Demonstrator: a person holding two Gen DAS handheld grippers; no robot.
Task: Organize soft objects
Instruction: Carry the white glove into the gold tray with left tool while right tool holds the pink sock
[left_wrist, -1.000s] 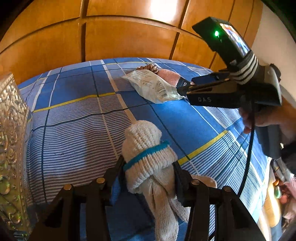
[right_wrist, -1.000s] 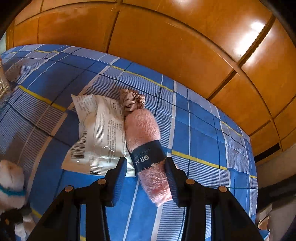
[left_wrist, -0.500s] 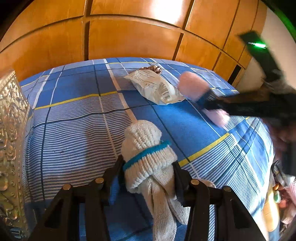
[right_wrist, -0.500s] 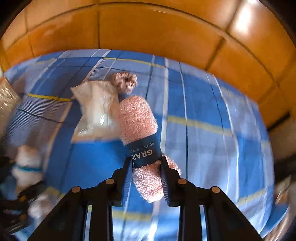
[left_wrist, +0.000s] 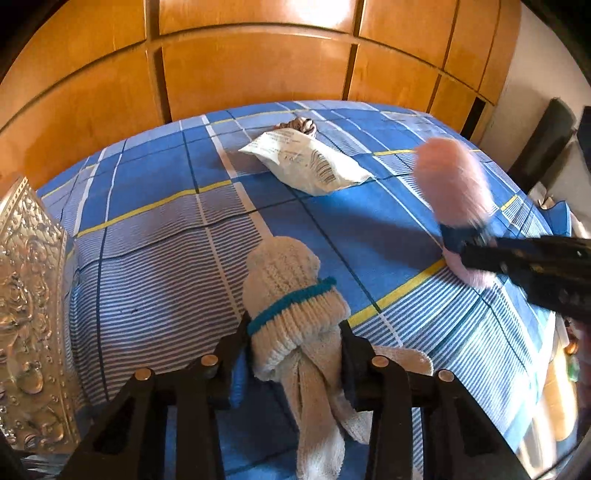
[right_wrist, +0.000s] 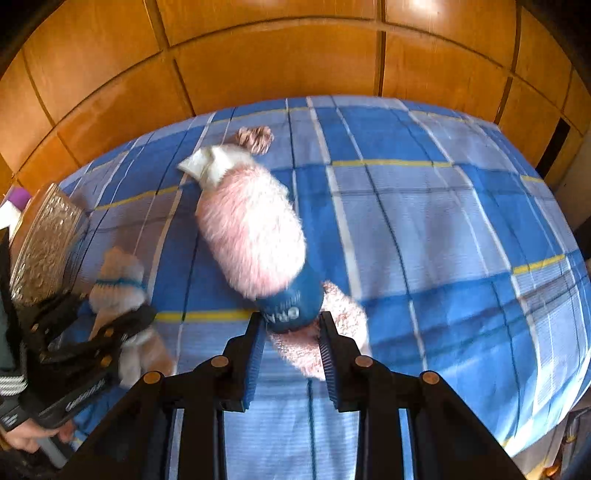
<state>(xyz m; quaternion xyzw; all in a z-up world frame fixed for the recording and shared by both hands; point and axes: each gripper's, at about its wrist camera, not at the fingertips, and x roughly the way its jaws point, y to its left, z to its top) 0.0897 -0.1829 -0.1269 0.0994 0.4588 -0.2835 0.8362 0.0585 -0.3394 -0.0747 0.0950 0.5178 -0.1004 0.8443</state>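
My left gripper (left_wrist: 293, 332) is shut on a rolled cream knit sock bundle (left_wrist: 291, 295) with a teal band, held just above the blue checked bedspread (left_wrist: 155, 266). My right gripper (right_wrist: 291, 328) is shut on a fluffy pink sock roll (right_wrist: 253, 236) at its dark blue paper band and holds it lifted over the bed. The pink roll also shows at the right of the left wrist view (left_wrist: 452, 184), and the cream bundle at the left of the right wrist view (right_wrist: 118, 280).
A white plastic packet (left_wrist: 306, 166) lies on the far part of the bed with a striped scrunchie (left_wrist: 301, 125) behind it. An embossed silver container (left_wrist: 29, 317) stands at the bed's left edge. A wooden wardrobe wall (left_wrist: 258, 66) runs behind the bed.
My right gripper closed on the pink sock roll, lifted it off the bed and carried it back toward the near side. My left gripper has kept hold of the cream bundle, hardly moving.
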